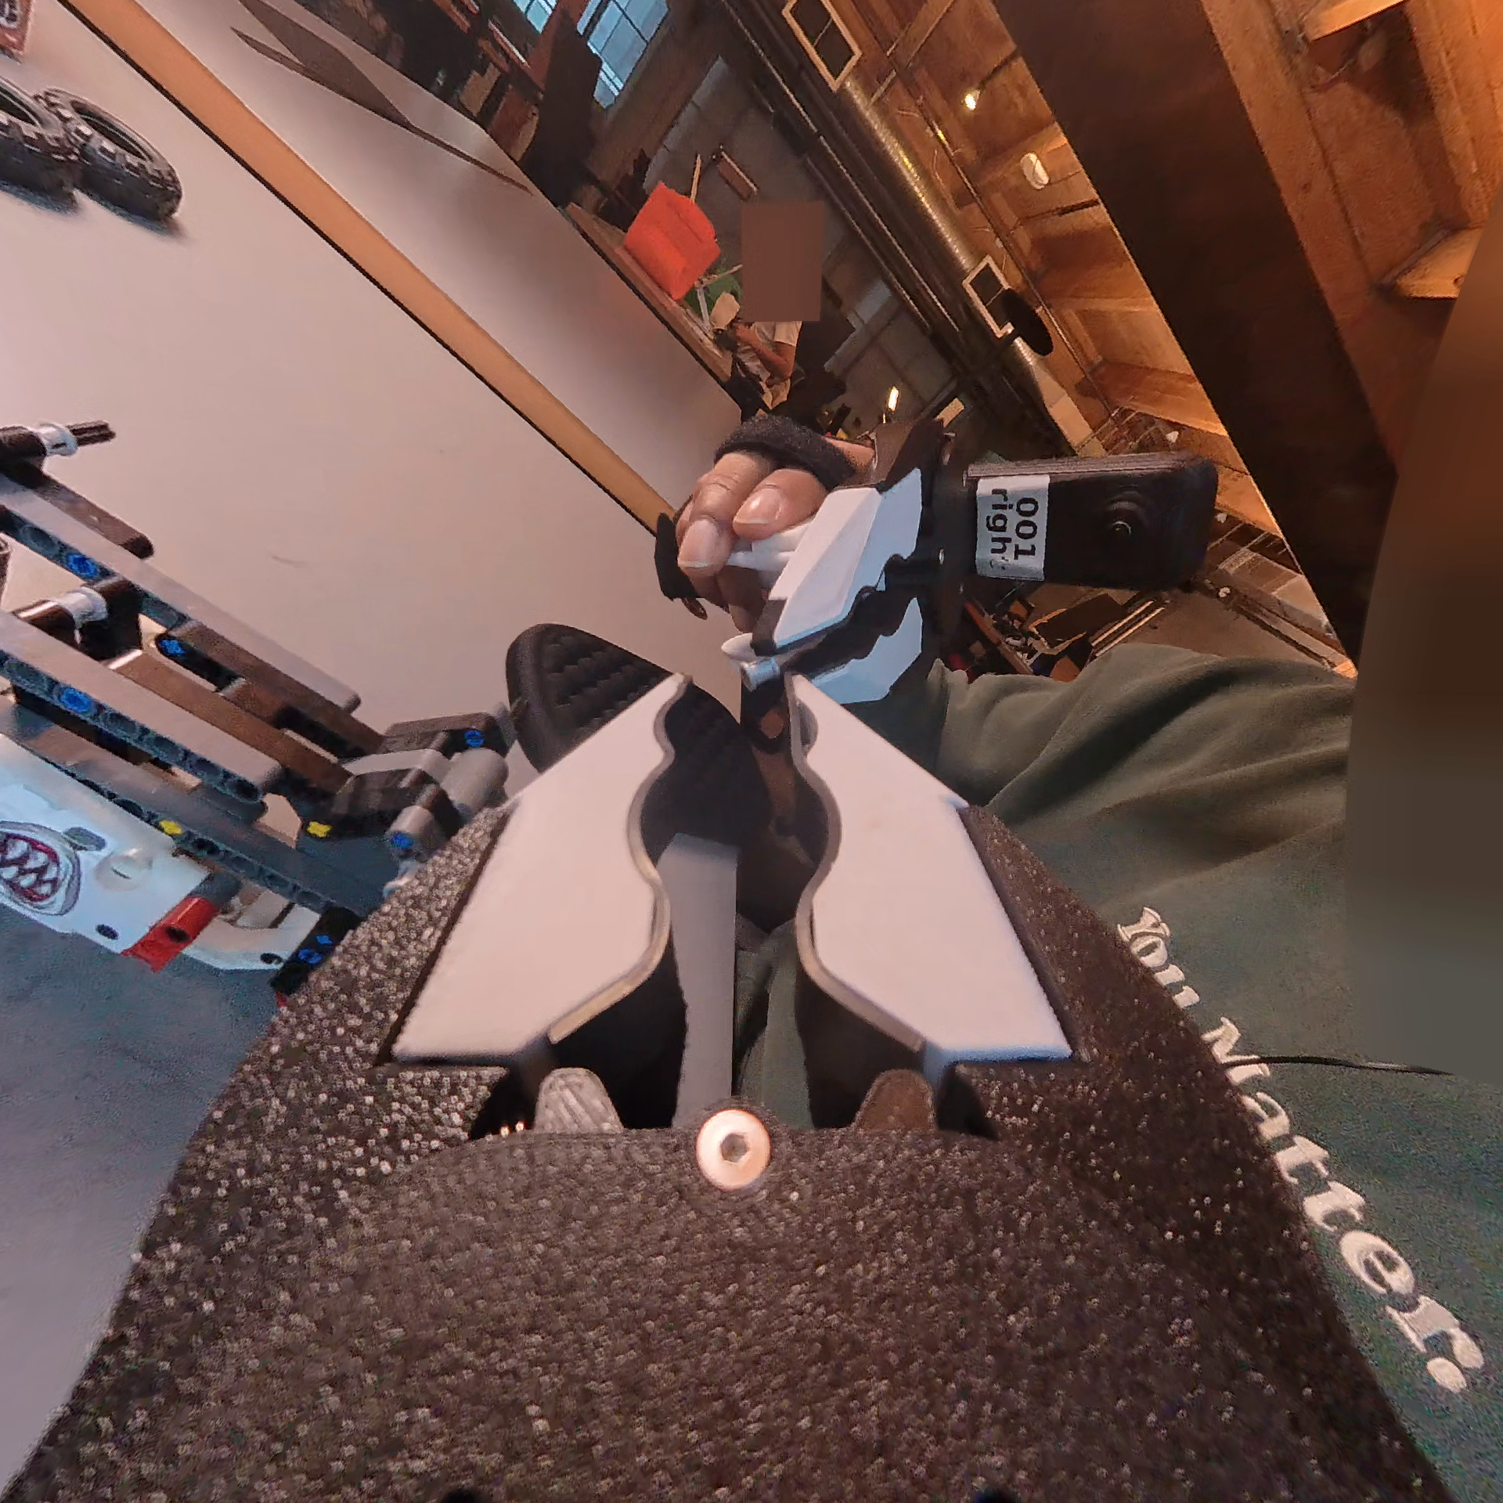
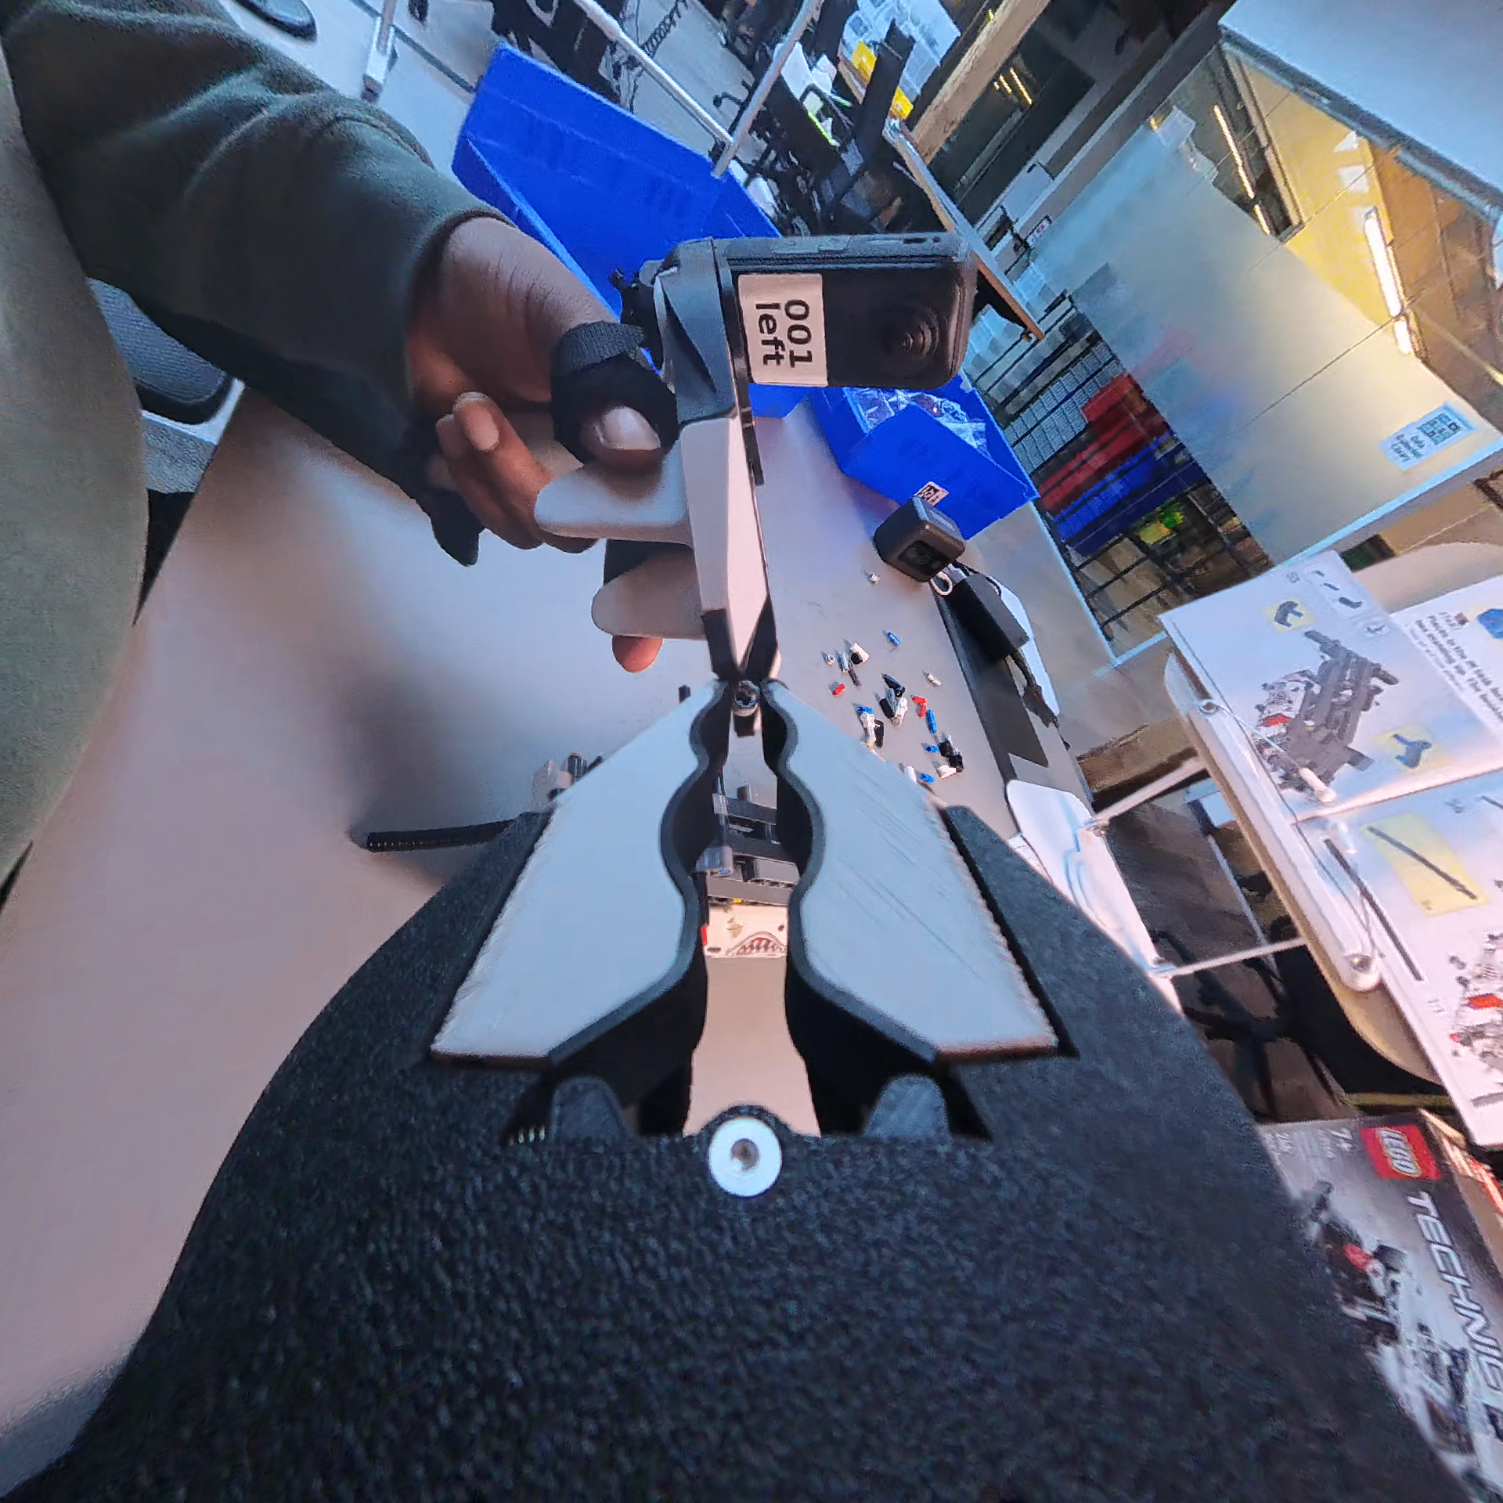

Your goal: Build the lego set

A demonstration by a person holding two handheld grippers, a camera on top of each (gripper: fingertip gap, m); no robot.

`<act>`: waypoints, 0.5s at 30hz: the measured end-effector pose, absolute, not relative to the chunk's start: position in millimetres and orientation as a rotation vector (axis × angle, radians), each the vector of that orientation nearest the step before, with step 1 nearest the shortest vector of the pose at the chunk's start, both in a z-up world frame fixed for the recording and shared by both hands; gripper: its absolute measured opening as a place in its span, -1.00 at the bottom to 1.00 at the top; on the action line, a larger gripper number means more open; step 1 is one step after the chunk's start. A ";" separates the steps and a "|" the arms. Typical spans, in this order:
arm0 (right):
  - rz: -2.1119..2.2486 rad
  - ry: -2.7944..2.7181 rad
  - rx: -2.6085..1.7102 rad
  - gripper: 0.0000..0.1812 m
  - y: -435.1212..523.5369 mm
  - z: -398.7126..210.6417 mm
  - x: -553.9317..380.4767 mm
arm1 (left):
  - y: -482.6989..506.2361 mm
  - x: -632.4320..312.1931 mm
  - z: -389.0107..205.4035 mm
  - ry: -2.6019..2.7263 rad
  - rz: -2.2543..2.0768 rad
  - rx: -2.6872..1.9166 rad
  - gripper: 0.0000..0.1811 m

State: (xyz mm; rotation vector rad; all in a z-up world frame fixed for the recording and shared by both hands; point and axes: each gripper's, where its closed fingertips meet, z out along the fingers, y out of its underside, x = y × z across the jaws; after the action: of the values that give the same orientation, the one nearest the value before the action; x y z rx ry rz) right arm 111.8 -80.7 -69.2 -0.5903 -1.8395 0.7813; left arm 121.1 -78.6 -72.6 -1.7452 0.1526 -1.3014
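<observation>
Black tyres [image 1: 89, 150] lie loose at the far left of the table [image 1: 341, 423], not yet fitted. Nearer, the half-built car frame [image 1: 203, 732] rests on the table: grey beams, blue and yellow pins, bare axle ends, and a white panel with a toothy sticker [image 1: 37, 870]. So the chassis looks assembled, while the wheels and much of the body seem left to do.

Mid-air above it, the two tools meet tip to tip. The left gripper [image 1: 736, 691] has its fingers drawn nearly together on a thin dark piece [image 1: 773, 756], and the right gripper [image 2: 742, 698] pinches a small grey pin [image 2: 744, 701] at the same spot, apparently joining the two.

Farther right, small spare parts [image 2: 886, 707] are scattered on the table, and the instruction booklet [image 2: 1342, 716] lies open beside the box [image 2: 1399, 1220].
</observation>
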 end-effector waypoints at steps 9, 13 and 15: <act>0.655 -1.858 -0.520 -0.93 -112.0 -66.5 117.6 | -108.8 129.6 -64.0 0.123 -1.411 -1.668 -0.84; 0.633 -1.847 -0.506 -0.93 -121.0 -63.7 121.1 | -118.3 134.1 -58.5 0.163 -1.427 -1.628 -0.91; 0.730 -1.810 -0.522 -0.93 -129.6 -55.4 124.4 | -126.5 137.2 -49.5 0.179 -1.533 -1.546 -0.92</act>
State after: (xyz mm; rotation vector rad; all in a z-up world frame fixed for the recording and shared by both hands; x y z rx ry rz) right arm 124.4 -129.6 -55.4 -0.5215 -1.8103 0.7305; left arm 137.2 -126.5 -49.5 -1.5456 0.1793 -1.5333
